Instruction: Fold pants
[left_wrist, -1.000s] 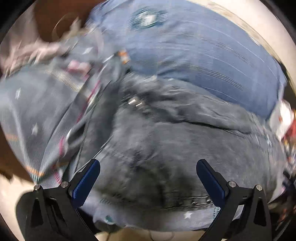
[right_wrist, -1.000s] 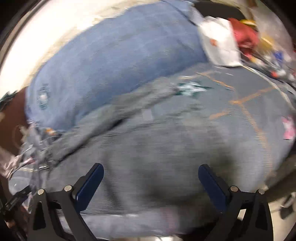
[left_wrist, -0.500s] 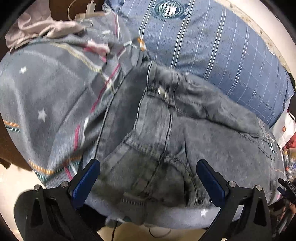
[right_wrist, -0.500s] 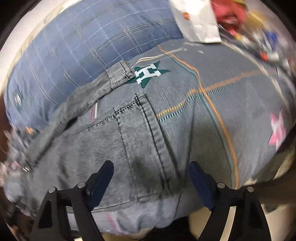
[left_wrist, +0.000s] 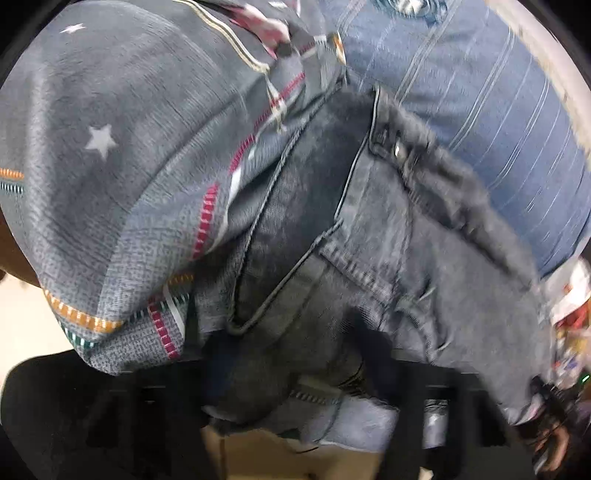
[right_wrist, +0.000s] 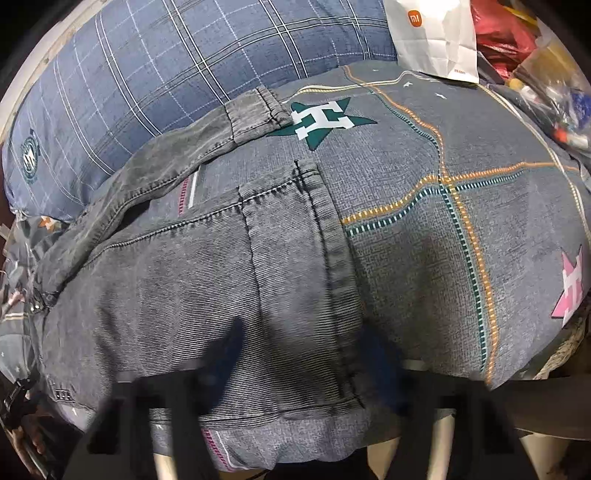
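While both grippers blurred at the frame bottoms, grey jeans (left_wrist: 388, 229) lay spread on a quilt (left_wrist: 110, 166).

Where the left gripper (left_wrist: 295, 373) met the cloth, its fingers showed only as dark smears, narrowed together around a bunched fold near the waistband; whether they truly pinched it could not be told. In the right wrist view the right gripper (right_wrist: 306, 354) was likewise smeared, its dark fingers (right_wrist: 232, 343) set close on either side of a leg hem lying on the quilt's near edge, the grip itself unclear. The jeans (right_wrist: 192, 280) ran leftward toward the waist, one leg hem folded over beside a green star (right_wrist: 325, 120). A blue checked pillow (right_wrist: 166, 66) lay behind, a white bag (right_wrist: 432, 37) cut off at the top, clutter at far right indistinct.
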